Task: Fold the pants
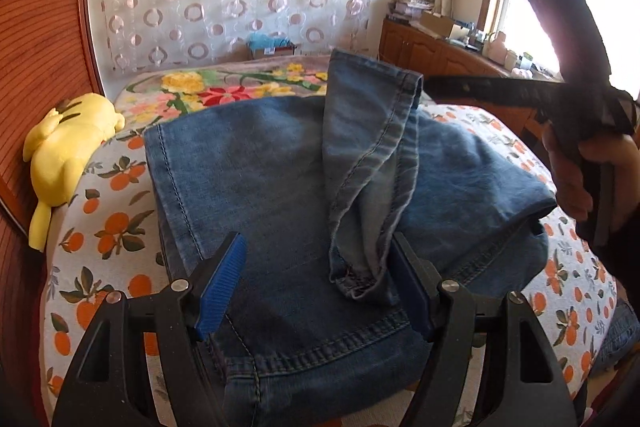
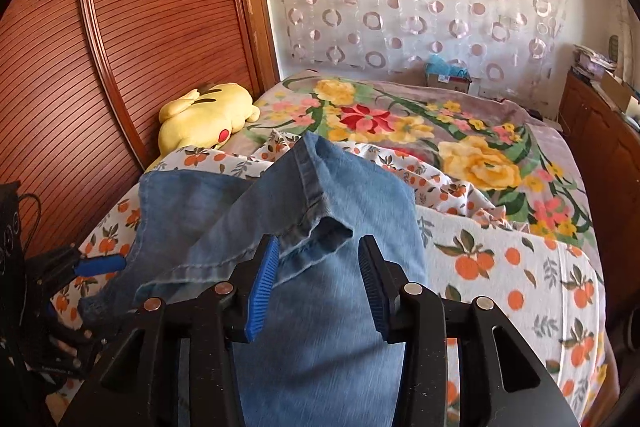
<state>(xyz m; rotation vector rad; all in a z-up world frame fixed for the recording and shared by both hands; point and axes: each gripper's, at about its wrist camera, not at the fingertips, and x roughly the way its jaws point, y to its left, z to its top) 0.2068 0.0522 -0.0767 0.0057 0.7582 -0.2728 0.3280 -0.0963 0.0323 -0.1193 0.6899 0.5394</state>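
Now the left gripper (image 1: 316, 287) is spread wide over the folded blue jeans (image 1: 280, 187), gripping nothing. The right gripper (image 2: 320, 287) is partly open too, and a pant leg hem (image 2: 320, 223) lies between its blue pads (image 2: 262, 287), maybe just brushing one. The jeans lie on an orange-print bedsheet (image 2: 520, 287). A yellow plush toy (image 2: 204, 119) sits by the wooden wardrobe (image 2: 140, 27).

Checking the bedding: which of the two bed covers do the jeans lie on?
The white orange-print sheet, at the near end of the bed. The floral blanket, with big yellow and red flowers, lies beyond the jeans.
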